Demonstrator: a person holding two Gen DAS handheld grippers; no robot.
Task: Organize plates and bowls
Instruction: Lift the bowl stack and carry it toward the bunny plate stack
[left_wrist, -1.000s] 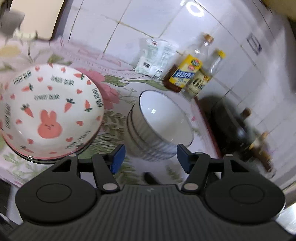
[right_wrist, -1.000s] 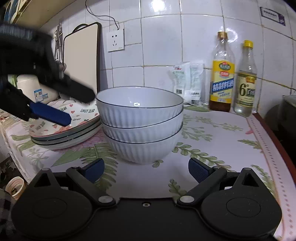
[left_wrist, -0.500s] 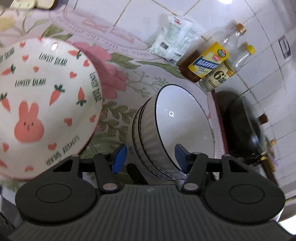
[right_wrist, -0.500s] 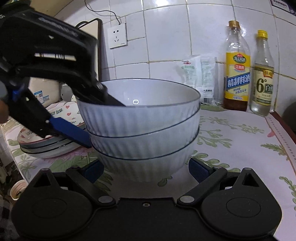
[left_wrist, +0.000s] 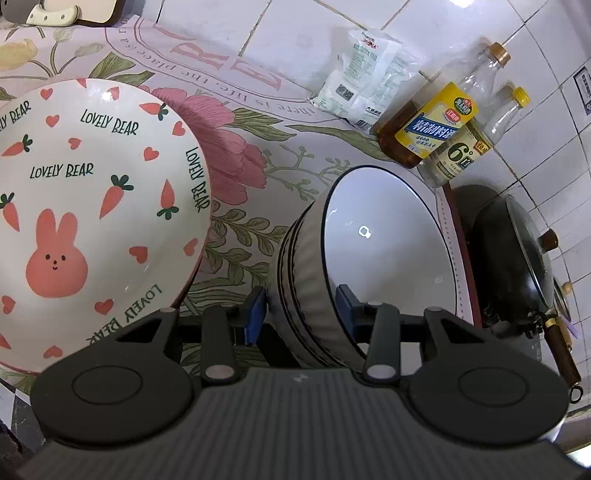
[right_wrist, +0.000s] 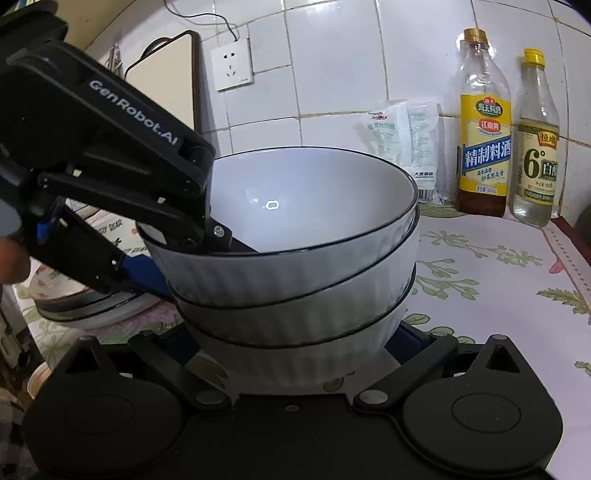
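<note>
Three white bowls sit nested on the surface (right_wrist: 498, 266), which is covered by a glossy floral cloth with green sprigs and pink blooms. Each bowl is ribbed on the outside, smooth and shiny within, and edged by a thin dark line. The top bowl (right_wrist: 306, 206) is tilted in the stack, its near-left rim raised above the middle bowl (right_wrist: 295, 306) — the bottom bowl (right_wrist: 295, 358) rests flat on the cloth.

The left gripper (left_wrist: 301, 308) straddles the top bowl's rim: one blue pad lies against the ribbed outer wall, the other finger (left_wrist: 351, 302) reaches inside the glazed hollow. Its jaws have just been closing, with the bowl's wall between them, and they now pinch that wall. From the right wrist view the same black gripper comes in from the left, one finger dipping into the bowl.

The right gripper (right_wrist: 295, 343) stands apart, one finger on either side of the bottom bowl; whether its pads touch the bowl I cannot tell.

Left of the bowls lies a stack of shallow round plates, the top plate (left_wrist: 92, 206) cream — printed with a pink rabbit, carrots and hearts. Against the tiled wall stand two tall glass bottles (right_wrist: 484, 122) and a soft plastic packet (left_wrist: 365, 77). A dark lidded pan (left_wrist: 517, 251) sits to the right.
</note>
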